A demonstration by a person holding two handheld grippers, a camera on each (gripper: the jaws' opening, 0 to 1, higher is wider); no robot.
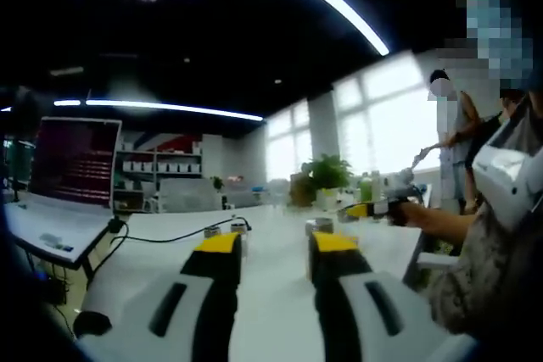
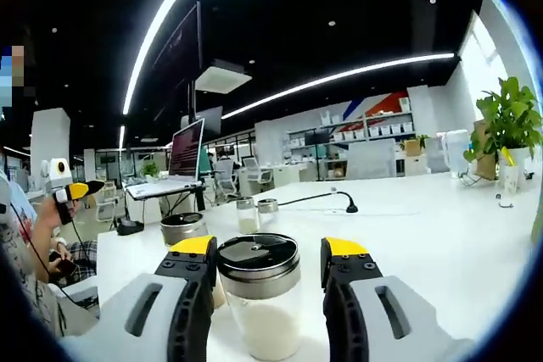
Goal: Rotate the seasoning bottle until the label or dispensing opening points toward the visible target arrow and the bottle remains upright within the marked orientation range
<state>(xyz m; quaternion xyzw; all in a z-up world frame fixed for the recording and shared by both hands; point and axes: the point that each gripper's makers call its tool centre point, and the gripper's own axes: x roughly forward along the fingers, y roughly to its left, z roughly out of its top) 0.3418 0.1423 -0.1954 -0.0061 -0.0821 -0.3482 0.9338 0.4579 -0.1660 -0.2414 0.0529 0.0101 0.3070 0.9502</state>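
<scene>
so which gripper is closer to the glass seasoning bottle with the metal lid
Right. The right gripper has the seasoning bottle between its jaws; the left gripper is over bare table.

Right gripper (image 2: 267, 273), low centre: black jaws, yellow tips, grey-white body. Seasoning bottle (image 2: 261, 294) between them: clear glass, white contents, silver-and-black lid. Table (image 2: 441, 226) white. Plant (image 2: 509, 116), right edge: green. Left gripper (image 1: 276, 252): same black, yellow, grey-white. Laptop (image 1: 75, 163), left: reddish lines on dark screen.

Left gripper (image 1: 276, 247): two black jaws with yellow tips on pale grey bodies, each body with a dark slot. Right gripper (image 2: 265, 260) looks the same. The person's sleeve (image 1: 479, 281) is a mottled grey-brown fabric.
</scene>
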